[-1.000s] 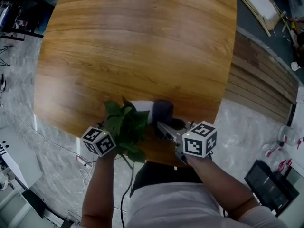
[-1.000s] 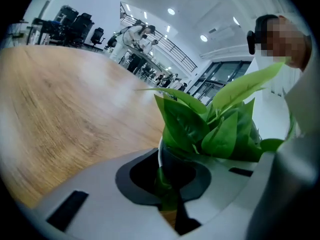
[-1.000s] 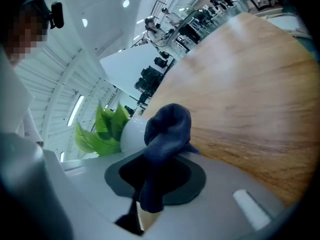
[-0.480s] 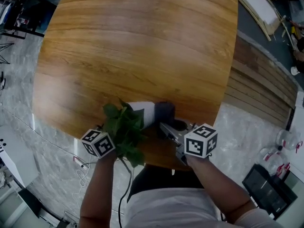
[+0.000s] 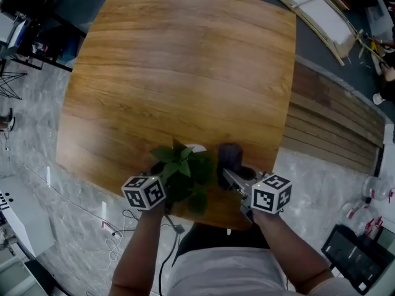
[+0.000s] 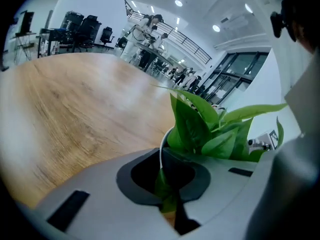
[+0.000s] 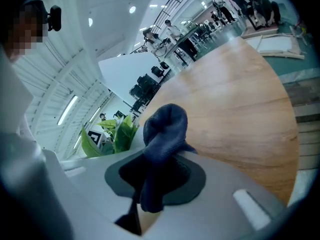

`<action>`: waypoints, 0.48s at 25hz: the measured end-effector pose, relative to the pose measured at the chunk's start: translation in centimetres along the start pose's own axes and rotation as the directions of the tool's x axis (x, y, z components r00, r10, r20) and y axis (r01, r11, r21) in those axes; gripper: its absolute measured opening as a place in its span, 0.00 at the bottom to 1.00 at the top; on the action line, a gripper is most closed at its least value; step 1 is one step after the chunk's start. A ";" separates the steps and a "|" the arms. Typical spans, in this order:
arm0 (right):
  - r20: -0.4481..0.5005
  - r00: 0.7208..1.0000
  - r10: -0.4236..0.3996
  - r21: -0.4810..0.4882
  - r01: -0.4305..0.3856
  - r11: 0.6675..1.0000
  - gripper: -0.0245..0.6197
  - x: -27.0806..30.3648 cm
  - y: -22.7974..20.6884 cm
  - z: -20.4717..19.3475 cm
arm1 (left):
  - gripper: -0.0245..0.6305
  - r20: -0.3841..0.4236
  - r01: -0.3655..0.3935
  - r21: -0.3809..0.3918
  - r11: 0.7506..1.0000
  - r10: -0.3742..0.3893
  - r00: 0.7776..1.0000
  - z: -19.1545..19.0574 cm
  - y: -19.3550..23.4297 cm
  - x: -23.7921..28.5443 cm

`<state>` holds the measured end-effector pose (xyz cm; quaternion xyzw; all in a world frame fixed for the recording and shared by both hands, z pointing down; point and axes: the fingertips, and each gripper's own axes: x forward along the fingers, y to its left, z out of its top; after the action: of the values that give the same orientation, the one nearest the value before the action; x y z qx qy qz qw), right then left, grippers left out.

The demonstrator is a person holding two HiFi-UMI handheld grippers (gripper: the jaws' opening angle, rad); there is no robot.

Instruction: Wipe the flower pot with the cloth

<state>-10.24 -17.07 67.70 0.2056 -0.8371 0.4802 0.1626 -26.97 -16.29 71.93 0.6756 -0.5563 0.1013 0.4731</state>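
Note:
A leafy green plant (image 5: 184, 172) in a white flower pot (image 5: 196, 148) stands near the front edge of the wooden table (image 5: 185, 73). My left gripper (image 6: 167, 186) is shut on the pot's thin white rim (image 6: 161, 151), with a leaf (image 6: 192, 129) caught between the jaws too. The leaves hide most of the pot in the head view. My right gripper (image 5: 233, 172) is shut on a bunched dark blue cloth (image 5: 229, 155), held just right of the plant. The cloth (image 7: 162, 134) sticks up out of the right jaws, and the plant (image 7: 112, 134) lies to its left.
The table's front edge (image 5: 210, 217) runs just under both grippers, next to the person's body. Wooden planks (image 5: 327, 122) lie on the floor to the right of the table, and cables (image 5: 123, 236) trail on the marble floor at the left. People and office furniture stand far behind.
The pot lay tipped with its white side showing; now it stands more upright under the leaves. Both grippers keep their hold, and the cloth stays at the pot's right side.

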 end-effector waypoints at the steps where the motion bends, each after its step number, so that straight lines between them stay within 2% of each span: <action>1: 0.013 1.000 -0.008 -0.005 0.008 1.000 0.14 -0.7 0.2 0.6 | 0.07 -0.020 -0.018 0.007 1.000 0.018 1.000 0.2 -0.2 0.0; 6: 0.064 0.997 -0.047 -0.020 0.048 0.999 0.14 -4.8 1.3 2.7 | 0.07 -0.099 -0.071 0.030 0.997 0.073 0.992 1.0 -1.9 0.3; 12: 0.101 0.994 -0.035 -0.053 0.041 0.998 0.14 -8.9 4.1 4.3 | 0.12 -0.077 -0.037 0.011 0.999 0.038 0.996 2.0 -4.4 0.6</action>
<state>-4.92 -17.27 58.39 0.2406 -0.8531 0.4428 0.1354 -23.82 -18.52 68.93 0.6629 -0.5497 0.1390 0.4889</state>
